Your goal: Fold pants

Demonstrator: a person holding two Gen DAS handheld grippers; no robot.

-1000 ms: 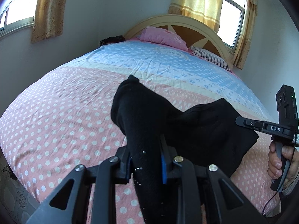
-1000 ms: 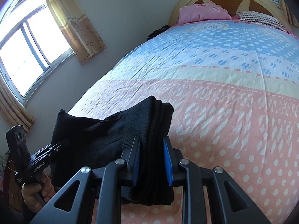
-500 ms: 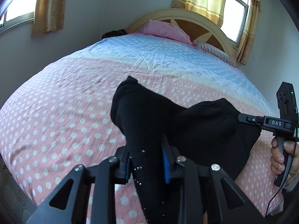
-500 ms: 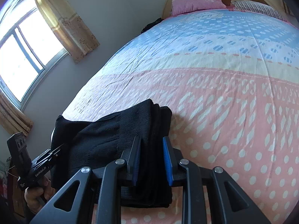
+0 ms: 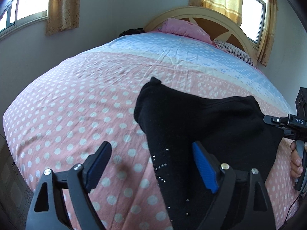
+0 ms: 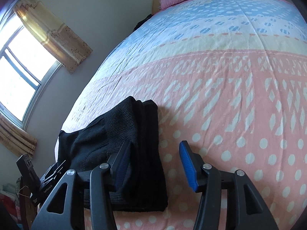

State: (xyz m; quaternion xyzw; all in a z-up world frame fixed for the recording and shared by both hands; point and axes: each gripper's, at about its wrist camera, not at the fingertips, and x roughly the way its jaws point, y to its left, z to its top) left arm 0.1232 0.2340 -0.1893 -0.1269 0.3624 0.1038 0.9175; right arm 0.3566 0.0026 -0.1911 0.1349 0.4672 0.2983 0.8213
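Black pants, folded into a thick bundle with small silver studs, lie on the pink dotted bedspread near the bed's foot. My left gripper is opening; the pants lie between its blue pads, nearer the right pad, and are not pinched. In the right wrist view the same pants rest by the left pad of my right gripper, whose jaws are also opening with a gap to the right pad. The right gripper's body and a hand show at the left view's right edge.
The bed runs back to a pink pillow, a striped pillow and a cream headboard. Curtained windows flank it. A dark item lies at the far left corner. The bed's left edge drops to the floor.
Both grippers have let go of the pants: their pads, clamped on the black cloth earlier, now stand apart. Both have sunk toward the bed and the bundle rests on the spread.
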